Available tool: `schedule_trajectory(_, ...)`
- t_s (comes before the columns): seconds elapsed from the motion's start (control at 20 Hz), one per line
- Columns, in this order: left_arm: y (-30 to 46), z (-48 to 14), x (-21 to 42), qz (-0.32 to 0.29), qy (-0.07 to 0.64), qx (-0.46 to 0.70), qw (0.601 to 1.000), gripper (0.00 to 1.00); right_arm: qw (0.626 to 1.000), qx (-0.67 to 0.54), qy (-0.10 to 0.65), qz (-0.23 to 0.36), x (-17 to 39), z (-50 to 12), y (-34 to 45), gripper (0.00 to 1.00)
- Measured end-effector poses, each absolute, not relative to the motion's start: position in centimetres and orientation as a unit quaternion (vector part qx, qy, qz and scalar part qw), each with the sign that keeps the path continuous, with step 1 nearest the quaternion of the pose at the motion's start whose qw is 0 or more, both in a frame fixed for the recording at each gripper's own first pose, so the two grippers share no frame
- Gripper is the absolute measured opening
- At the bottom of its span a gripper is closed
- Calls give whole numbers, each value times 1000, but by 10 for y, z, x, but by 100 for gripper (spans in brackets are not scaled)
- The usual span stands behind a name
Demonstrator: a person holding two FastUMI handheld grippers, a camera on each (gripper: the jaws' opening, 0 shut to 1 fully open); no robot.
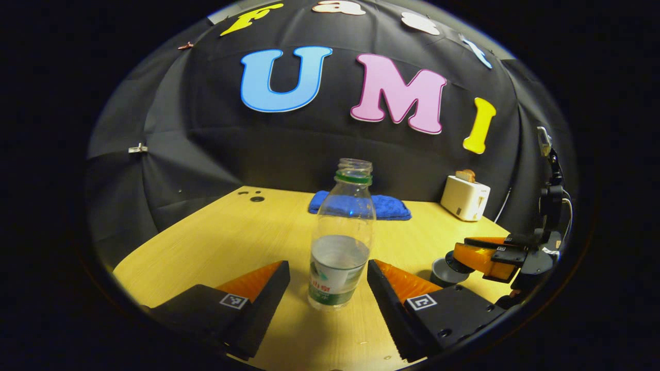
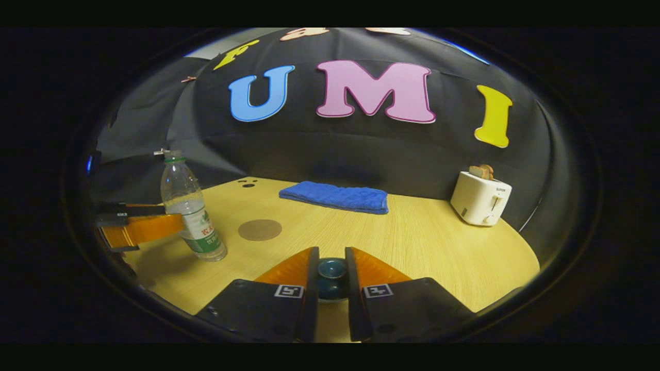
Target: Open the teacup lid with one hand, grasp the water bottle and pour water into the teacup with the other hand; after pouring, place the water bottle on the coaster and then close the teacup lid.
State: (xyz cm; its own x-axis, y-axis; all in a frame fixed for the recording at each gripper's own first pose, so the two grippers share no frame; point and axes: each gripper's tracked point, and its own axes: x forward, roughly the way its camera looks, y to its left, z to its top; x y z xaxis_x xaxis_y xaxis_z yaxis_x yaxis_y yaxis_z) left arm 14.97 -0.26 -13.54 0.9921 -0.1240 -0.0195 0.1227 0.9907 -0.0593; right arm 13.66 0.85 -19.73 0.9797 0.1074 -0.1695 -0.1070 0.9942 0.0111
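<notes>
My left gripper (image 1: 328, 278) stands wide, one finger on each side of the water bottle (image 1: 341, 242), with a gap showing between each finger and the bottle wall; neither finger touches it. The bottle stands upright on the wooden table (image 1: 216, 242), uncapped, with a green ring at the neck and water filling roughly its lower part.

My right gripper (image 2: 331, 273) is narrow, its two fingers set closely about the knob of the teacup lid (image 2: 331, 270); whether both fingers press on the knob I cannot tell. In the left gripper view, the right gripper (image 1: 464, 260) appears to the right of the bottle, reaching over the dark teacup (image 1: 444, 273), which stands on the table well apart from the bottle.

Positions relative to the bottle, as seen in the right gripper view:
- The bottle (image 2: 192, 211) is at the left, with my left gripper (image 2: 175, 229) beside its lower half.
- The round brown coaster (image 2: 260, 230) lies flat on the table just to the right of the bottle, apart from it.
- A folded blue towel (image 2: 335, 197) lies farther right and behind, near the wall.
- A white toaster (image 2: 480, 205) with a slice of bread in its slot stands at the far right, well apart from the bottle.
</notes>
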Motion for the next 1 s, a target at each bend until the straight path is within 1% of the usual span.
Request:
schedule_trajectory(0.05,-5,-135,156,-64,10,-30,997,95,995,2,84,50,133,-195,5,32)
schedule_trajectory(0.1,-5,-139,162,-62,13,-32,997,95,995,2,85,44,129,-193,1,27)
schedule_trajectory(0.35,-9,-138,192,-63,3,-30,998,95,995,2,100,14,114,-199,-24,28)
schedule_trajectory(0.4,-8,-137,197,-62,1,-27,998,95,994,3,105,8,110,-202,-30,22)
schedule_trajectory(0.45,-5,-136,201,-61,0,-24,998,96,994,4,110,3,106,-205,-36,22)
schedule_trajectory(0.5,-4,-136,204,-59,0,-22,998,92,993,6,115,-2,102,-208,-42,28)
schedule_trajectory(0.55,-3,-135,205,-59,-1,-20,998,95,993,9,121,-7,98,-212,-49,28)
schedule_trajectory(0.6,-2,-135,205,-59,-2,-18,998,96,991,13,129,-13,94,-216,-56,28)
schedule_trajectory(0.65,-3,-134,204,-62,-5,-16,998,95,990,17,136,-18,91,-220,-60,22)
schedule_trajectory(0.7,-5,-133,204,-64,-7,-15,998,94,990,22,141,-23,89,-224,-66,22)
schedule_trajectory(0.75,-4,-133,204,-62,-7,-11,998,84,989,26,144,-28,87,-225,-69,28)
schedule_trajectory(1.0,-13,-134,204,-66,-6,37,997,77,988,39,143,-37,85,-225,-74,27)
